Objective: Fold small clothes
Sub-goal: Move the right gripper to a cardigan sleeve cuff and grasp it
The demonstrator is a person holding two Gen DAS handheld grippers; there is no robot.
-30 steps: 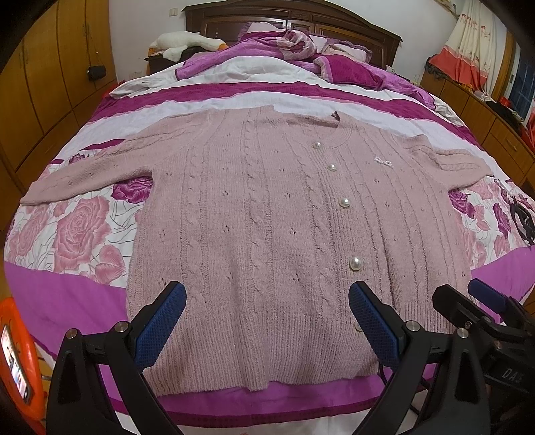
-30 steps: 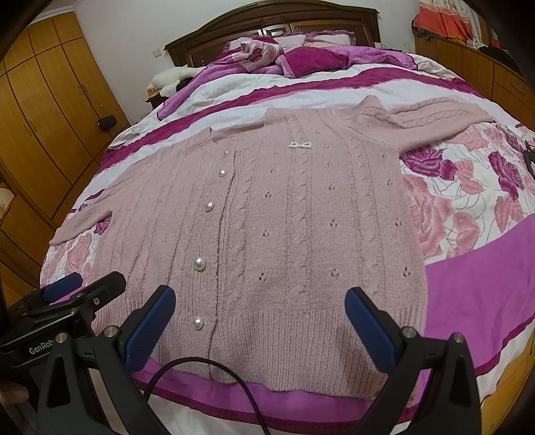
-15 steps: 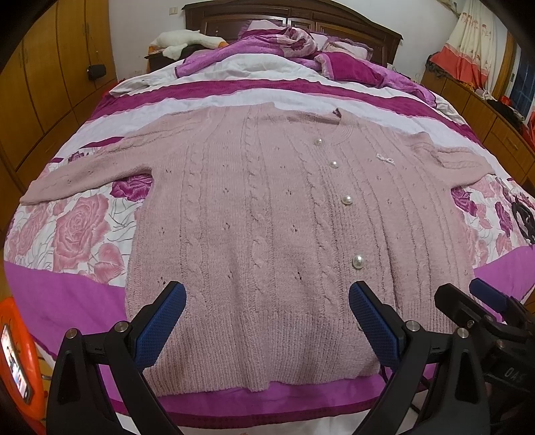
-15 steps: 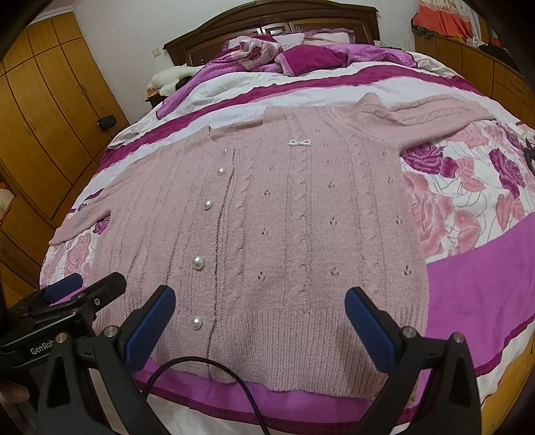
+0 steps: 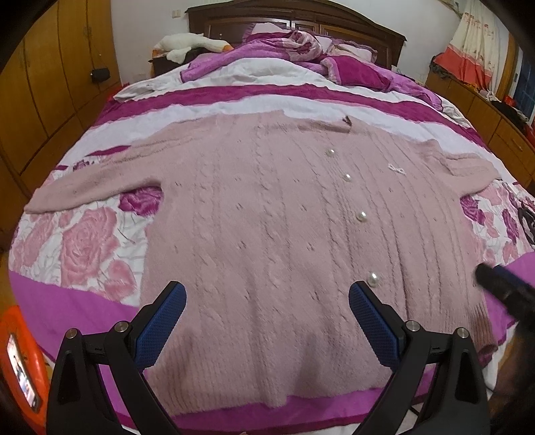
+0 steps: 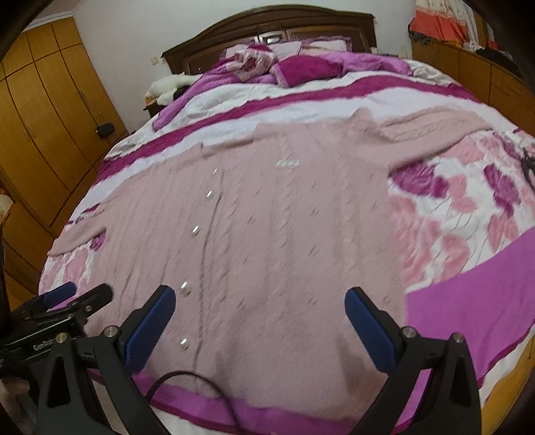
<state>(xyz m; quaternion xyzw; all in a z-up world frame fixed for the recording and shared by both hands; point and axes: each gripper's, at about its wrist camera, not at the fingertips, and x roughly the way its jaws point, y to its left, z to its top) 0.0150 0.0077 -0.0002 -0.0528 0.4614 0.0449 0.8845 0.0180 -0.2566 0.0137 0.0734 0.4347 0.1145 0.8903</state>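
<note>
A pale pink cable-knit cardigan (image 5: pixel 267 217) (image 6: pixel 267 234) with pearl buttons (image 5: pixel 361 216) lies flat and face up on the bed, both sleeves spread out to the sides. My left gripper (image 5: pixel 267 321) hovers open over the hem, left of the button line, holding nothing. Over the hem's right half my right gripper (image 6: pixel 259 321) is open and empty too. In the left wrist view the right gripper's tip (image 5: pixel 501 284) shows blurred at the right edge; the left gripper (image 6: pixel 60 301) shows at the lower left of the right wrist view.
The bedspread (image 5: pixel 77 247) has pink roses and magenta bands. Bunched blankets and pillows (image 5: pixel 301 50) lie by the dark wooden headboard (image 6: pixel 267 23). Wooden wardrobes (image 5: pixel 40 83) stand to the left, low cabinets (image 6: pixel 485 77) to the right. A black object (image 5: pixel 526 221) rests at the bed's right edge.
Both grippers have moved forward over the cardigan's hem, so the garment looks larger and the hem sits lower. The right wrist view is blurred by motion. Both stay open.
</note>
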